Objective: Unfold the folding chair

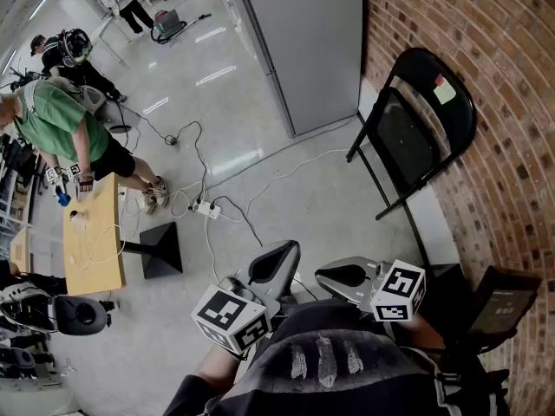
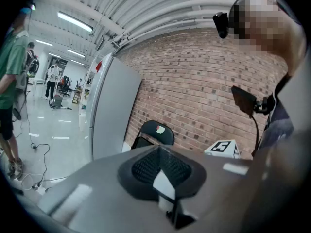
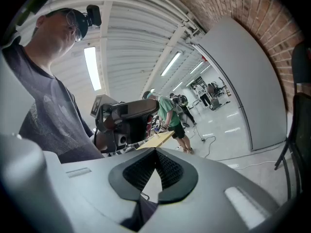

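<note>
Ahead of the left gripper's [image 2: 160, 171] jaws, the chair [image 2: 153, 134] looks like black painted metal, smooth with a dull sheen. The wall [image 2: 194, 81] behind it is rough, matt red brick. Both grippers have matt grey plastic shells and black ribbed pads [image 2: 143, 166]. Beyond the right gripper's [image 3: 155, 171] jaws, the floor [image 3: 228, 130] is glossy and the table [image 3: 155, 141] is pale wood.

The black metal folding chair [image 1: 422, 120] stands against the red brick wall [image 1: 512, 102] at the upper right of the head view, just right of the tall grey metal cabinet [image 1: 303, 42]. A white power strip [image 1: 208, 208] lies on the floor at centre. The light wooden table [image 1: 93, 237] stands at the left edge. The left gripper [image 1: 276, 265] and right gripper [image 1: 343, 276] sit side by side at lower centre, well apart from the chair.
</note>
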Action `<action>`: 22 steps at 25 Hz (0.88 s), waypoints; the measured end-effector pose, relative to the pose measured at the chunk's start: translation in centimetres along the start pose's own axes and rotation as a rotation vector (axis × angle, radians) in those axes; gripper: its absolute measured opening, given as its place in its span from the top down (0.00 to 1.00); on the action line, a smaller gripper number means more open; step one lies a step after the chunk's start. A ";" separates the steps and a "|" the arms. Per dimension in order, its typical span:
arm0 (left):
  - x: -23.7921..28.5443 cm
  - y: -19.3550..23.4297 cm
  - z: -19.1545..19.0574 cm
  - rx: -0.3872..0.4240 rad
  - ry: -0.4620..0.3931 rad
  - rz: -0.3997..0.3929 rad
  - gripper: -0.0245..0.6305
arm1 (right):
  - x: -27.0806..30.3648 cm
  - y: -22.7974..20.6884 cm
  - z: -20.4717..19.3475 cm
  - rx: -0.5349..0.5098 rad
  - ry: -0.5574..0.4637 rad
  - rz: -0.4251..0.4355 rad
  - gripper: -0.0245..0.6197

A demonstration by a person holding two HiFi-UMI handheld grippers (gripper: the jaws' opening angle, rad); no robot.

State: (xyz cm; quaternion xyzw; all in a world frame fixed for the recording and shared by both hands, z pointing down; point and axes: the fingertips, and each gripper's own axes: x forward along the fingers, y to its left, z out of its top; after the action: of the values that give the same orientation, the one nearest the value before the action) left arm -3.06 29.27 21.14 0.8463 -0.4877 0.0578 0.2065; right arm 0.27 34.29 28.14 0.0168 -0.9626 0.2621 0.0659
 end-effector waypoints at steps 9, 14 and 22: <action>-5.5 8.1 0.9 -0.026 -0.035 -0.052 0.96 | 9.6 1.8 1.4 -0.091 0.060 -0.078 0.96; -10.0 14.8 1.4 -0.066 -0.071 -0.041 0.96 | 17.0 2.7 2.0 -0.090 0.112 -0.093 0.96; -16.1 22.4 0.0 -0.158 -0.102 -0.001 0.96 | 24.9 4.8 1.2 -0.125 0.223 -0.092 0.96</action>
State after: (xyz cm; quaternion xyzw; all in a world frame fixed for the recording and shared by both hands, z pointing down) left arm -30.46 32.35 22.86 0.8295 -0.5002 -0.0241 0.2473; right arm -24.82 37.89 28.07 0.0274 -0.9620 0.1987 0.1854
